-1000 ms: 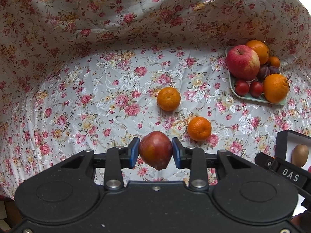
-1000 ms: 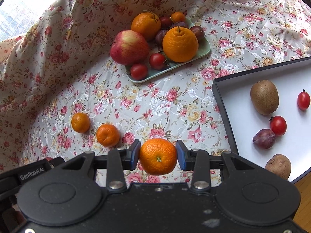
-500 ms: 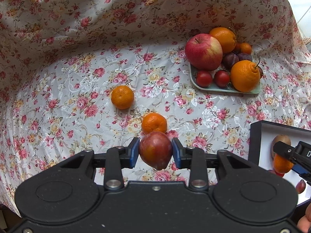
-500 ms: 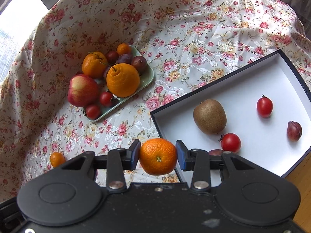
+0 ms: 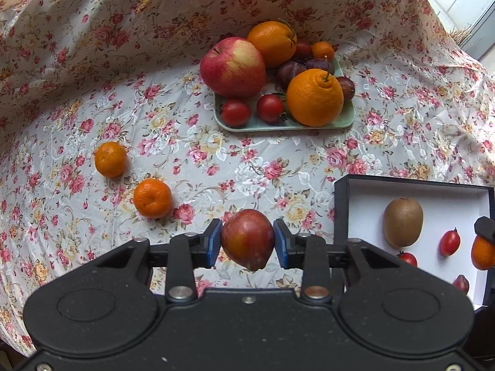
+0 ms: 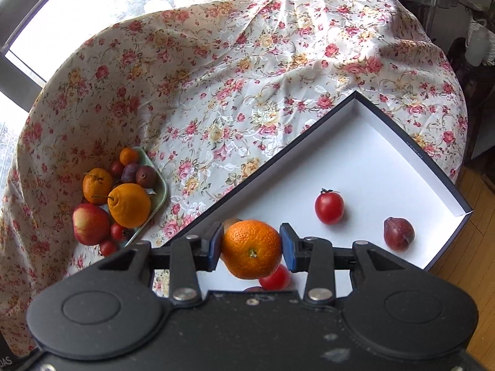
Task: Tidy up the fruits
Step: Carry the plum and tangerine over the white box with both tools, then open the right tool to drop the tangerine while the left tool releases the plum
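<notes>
My left gripper point(image 5: 247, 242) is shut on a dark red plum point(image 5: 247, 238), held above the flowered cloth just left of the black box point(image 5: 340, 204). My right gripper point(image 6: 251, 249) is shut on a mandarin point(image 6: 251, 249) and hangs over the white floor of the black box point(image 6: 371, 160). In the left wrist view the right gripper's tip and its mandarin point(image 5: 482, 253) show at the right edge over the box. Inside the box lie a kiwi point(image 5: 402, 222), cherry tomatoes point(image 6: 329, 207) and a plum point(image 6: 398, 233).
A green tray point(image 5: 284, 125) holds an apple point(image 5: 233, 67), two oranges, plums and cherry tomatoes. Two loose mandarins point(image 5: 110, 159) point(image 5: 152, 198) lie on the cloth at the left. A wooden floor point(image 6: 476, 247) shows past the box's right corner.
Both grippers have swept rightward with their fruit. The right one went from above the cloth to over the box, rolling as it went. The left one came close to the box's left wall.
</notes>
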A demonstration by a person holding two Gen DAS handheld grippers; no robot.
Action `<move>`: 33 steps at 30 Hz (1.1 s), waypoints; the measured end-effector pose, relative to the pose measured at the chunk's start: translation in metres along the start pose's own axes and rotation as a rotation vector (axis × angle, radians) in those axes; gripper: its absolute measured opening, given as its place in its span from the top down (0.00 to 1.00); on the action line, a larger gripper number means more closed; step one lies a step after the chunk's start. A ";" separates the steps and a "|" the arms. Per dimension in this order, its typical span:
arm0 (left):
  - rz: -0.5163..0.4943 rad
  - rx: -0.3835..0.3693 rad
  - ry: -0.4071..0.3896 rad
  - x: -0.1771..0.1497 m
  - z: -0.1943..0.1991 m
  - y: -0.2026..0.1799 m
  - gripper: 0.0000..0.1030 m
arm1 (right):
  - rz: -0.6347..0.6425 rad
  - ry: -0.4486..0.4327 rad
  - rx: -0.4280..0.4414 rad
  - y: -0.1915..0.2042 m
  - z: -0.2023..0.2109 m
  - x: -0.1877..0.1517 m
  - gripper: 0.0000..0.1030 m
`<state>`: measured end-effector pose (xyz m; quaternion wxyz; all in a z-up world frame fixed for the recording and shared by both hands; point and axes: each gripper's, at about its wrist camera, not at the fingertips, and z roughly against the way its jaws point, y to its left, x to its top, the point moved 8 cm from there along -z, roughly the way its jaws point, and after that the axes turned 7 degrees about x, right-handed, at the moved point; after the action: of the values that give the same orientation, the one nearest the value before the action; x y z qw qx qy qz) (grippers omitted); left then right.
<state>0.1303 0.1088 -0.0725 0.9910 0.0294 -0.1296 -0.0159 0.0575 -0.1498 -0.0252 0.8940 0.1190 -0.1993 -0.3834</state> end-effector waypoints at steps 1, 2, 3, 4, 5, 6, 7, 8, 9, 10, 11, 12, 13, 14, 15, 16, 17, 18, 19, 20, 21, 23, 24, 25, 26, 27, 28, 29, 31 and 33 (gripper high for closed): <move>-0.013 -0.011 0.001 -0.001 0.000 -0.010 0.57 | -0.012 -0.007 -0.008 -0.008 0.002 0.003 0.61; -0.025 -0.021 0.002 -0.003 0.001 -0.019 0.57 | -0.028 -0.019 -0.021 -0.020 0.006 0.008 0.61; -0.044 -0.037 0.003 -0.005 0.002 -0.033 0.57 | -0.039 -0.030 -0.033 -0.030 0.010 0.012 0.61; -0.060 -0.049 0.004 -0.007 0.003 -0.045 0.57 | -0.047 -0.041 -0.046 -0.038 0.012 0.016 0.61; -0.077 -0.063 0.003 -0.009 0.004 -0.058 0.57 | -0.055 -0.060 -0.069 -0.050 0.015 0.021 0.61; -0.091 -0.075 0.001 -0.011 0.006 -0.068 0.57 | -0.059 -0.075 -0.090 -0.058 0.018 0.024 0.61; -0.114 -0.094 -0.002 -0.015 0.008 -0.084 0.57 | -0.060 -0.088 -0.113 -0.067 0.019 0.029 0.61; -0.130 -0.106 -0.003 -0.017 0.010 -0.095 0.57 | -0.060 -0.094 -0.128 -0.073 0.019 0.031 0.61; -0.154 -0.124 -0.004 -0.021 0.011 -0.111 0.57 | -0.059 -0.095 -0.146 -0.082 0.019 0.034 0.61; -0.174 -0.138 -0.003 -0.025 0.012 -0.123 0.57 | -0.060 -0.091 -0.156 -0.088 0.018 0.036 0.61; -0.199 -0.153 0.002 -0.030 0.013 -0.138 0.57 | -0.060 -0.080 -0.164 -0.097 0.016 0.037 0.61; -0.220 -0.164 0.007 -0.034 0.012 -0.150 0.57 | -0.056 -0.070 -0.167 -0.103 0.014 0.038 0.61; -0.237 -0.172 0.013 -0.039 0.012 -0.160 0.57 | -0.050 -0.062 -0.172 -0.108 0.012 0.039 0.61; -0.259 -0.184 0.020 -0.044 0.011 -0.173 0.57 | -0.045 -0.060 -0.180 -0.113 0.011 0.040 0.61; -0.275 -0.190 0.027 -0.048 0.010 -0.182 0.57 | -0.039 -0.062 -0.191 -0.117 0.010 0.042 0.61; -0.293 -0.195 0.036 -0.053 0.008 -0.192 0.57 | -0.030 -0.064 -0.203 -0.122 0.009 0.043 0.61; -0.305 -0.198 0.043 -0.056 0.006 -0.199 0.57 | -0.023 -0.063 -0.208 -0.126 0.010 0.043 0.61; -0.321 -0.200 0.051 -0.061 0.004 -0.206 0.57 | -0.021 -0.060 -0.206 -0.130 0.009 0.044 0.61; -0.334 -0.198 0.059 -0.066 0.002 -0.213 0.57 | -0.021 -0.057 -0.202 -0.132 0.008 0.045 0.61; -0.346 -0.194 0.067 -0.070 0.000 -0.218 0.57 | -0.024 -0.053 -0.197 -0.134 0.007 0.046 0.61; -0.356 -0.189 0.074 -0.073 -0.003 -0.222 0.57 | -0.025 -0.049 -0.194 -0.136 0.005 0.047 0.61; -0.371 -0.178 0.087 -0.080 -0.008 -0.228 0.57 | -0.010 -0.032 -0.189 -0.135 0.001 0.047 0.61; -0.376 -0.173 0.092 -0.082 -0.009 -0.229 0.56 | 0.000 -0.024 -0.185 -0.134 0.000 0.046 0.61; -0.379 -0.170 0.097 -0.085 -0.010 -0.230 0.55 | 0.009 -0.018 -0.180 -0.132 -0.001 0.045 0.61; -0.378 -0.170 0.102 -0.086 -0.011 -0.230 0.53 | 0.016 -0.016 -0.174 -0.130 -0.001 0.045 0.60; -0.374 -0.173 0.106 -0.087 -0.012 -0.230 0.53 | 0.021 -0.016 -0.168 -0.128 -0.002 0.045 0.60; -0.368 -0.176 0.111 -0.087 -0.011 -0.229 0.53 | 0.021 -0.020 -0.160 -0.126 -0.001 0.045 0.60; -0.362 -0.179 0.112 -0.087 -0.010 -0.228 0.53 | 0.020 -0.027 -0.155 -0.124 0.001 0.045 0.60; -0.349 -0.187 0.108 -0.085 -0.008 -0.225 0.53 | 0.022 -0.041 -0.153 -0.121 0.003 0.047 0.59; -0.336 -0.196 0.101 -0.080 -0.005 -0.223 0.53 | 0.035 -0.055 -0.159 -0.119 0.005 0.048 0.59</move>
<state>0.0486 -0.1102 -0.1119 0.9778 -0.0452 -0.0707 -0.1919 0.0094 -0.2655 -0.0518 0.9013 0.0337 -0.1948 -0.3855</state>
